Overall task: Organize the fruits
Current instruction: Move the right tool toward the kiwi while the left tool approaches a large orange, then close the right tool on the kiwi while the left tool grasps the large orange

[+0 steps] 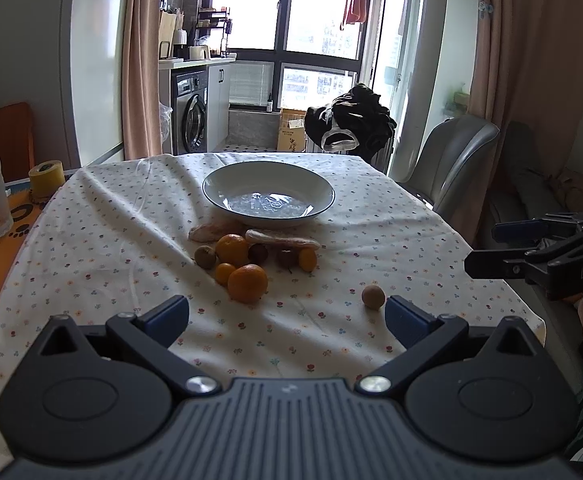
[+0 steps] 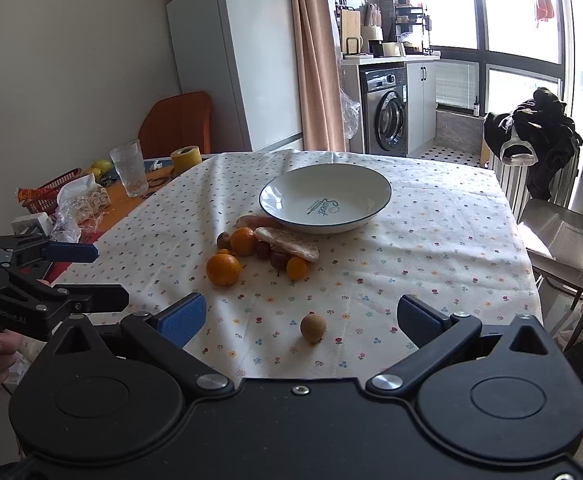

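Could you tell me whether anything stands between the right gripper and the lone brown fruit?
Nothing visible does. The brown fruit lies alone on the tablecloth, just ahead of the open right gripper, apart from the fruit pile.

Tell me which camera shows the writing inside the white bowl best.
The right wrist view. There the white bowl is seen from higher up, and the dark print on its floor reads "Sweet". In the left wrist view the bowl sits at a flatter angle, and window glare washes the print into an unreadable smear.
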